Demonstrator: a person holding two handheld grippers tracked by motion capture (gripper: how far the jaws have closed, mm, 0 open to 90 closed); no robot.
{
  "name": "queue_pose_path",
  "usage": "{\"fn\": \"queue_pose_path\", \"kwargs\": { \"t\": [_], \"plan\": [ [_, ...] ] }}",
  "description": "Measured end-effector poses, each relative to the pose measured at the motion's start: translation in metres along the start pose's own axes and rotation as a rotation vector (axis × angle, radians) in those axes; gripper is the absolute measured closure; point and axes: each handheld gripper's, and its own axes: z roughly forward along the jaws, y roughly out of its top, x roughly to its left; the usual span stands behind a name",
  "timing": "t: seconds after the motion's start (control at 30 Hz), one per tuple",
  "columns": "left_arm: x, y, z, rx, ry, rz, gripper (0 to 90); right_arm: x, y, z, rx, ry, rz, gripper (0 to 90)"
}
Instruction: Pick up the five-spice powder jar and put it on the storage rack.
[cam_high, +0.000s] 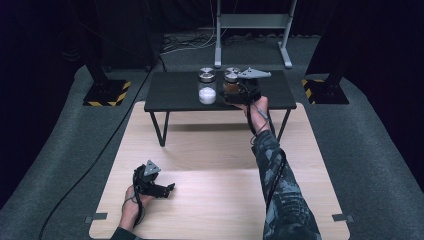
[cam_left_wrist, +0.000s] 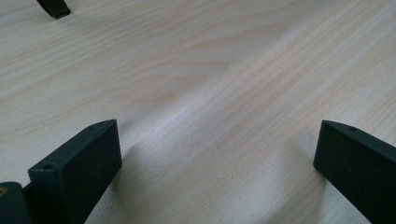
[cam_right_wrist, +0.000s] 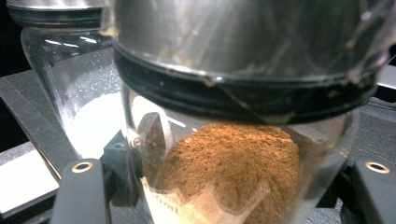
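The right gripper (cam_high: 240, 93) is clamped on the jar of brown powder (cam_right_wrist: 233, 172), its jaws pressing the glass low on either side, below the metal lid (cam_right_wrist: 243, 37). Gripped that low, the jar could tip or slip if lifted fast, and it might knock the jar of white powder (cam_high: 207, 86) just beside it on the black table (cam_high: 175, 92). That arm reaches far forward, fully stretched. The left gripper (cam_high: 162, 189), jaws apart and empty, rests on the wooden board (cam_left_wrist: 210, 93).
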Motion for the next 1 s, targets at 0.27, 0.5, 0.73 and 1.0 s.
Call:
{"fn": "queue_pose_path", "kwargs": {
  "t": [0.27,0.5,0.73,1.0],
  "plan": [
    [0.000,0.000,0.000,0.000,0.000,0.000,0.4,0.016,-0.005,0.000,0.044,-0.044,-0.070,0.0],
    [0.000,0.000,0.000,0.000,0.000,0.000,0.4,0.020,-0.028,-0.021,0.028,-0.057,-0.066,0.0],
    [0.000,0.000,0.000,0.000,0.000,0.000,0.4,0.031,-0.056,-0.057,-0.010,-0.068,-0.079,0.0],
    [0.000,0.000,0.000,0.000,-0.001,0.000,0.4,0.054,-0.097,-0.104,-0.056,-0.099,-0.075,0.0]
  ]
}}
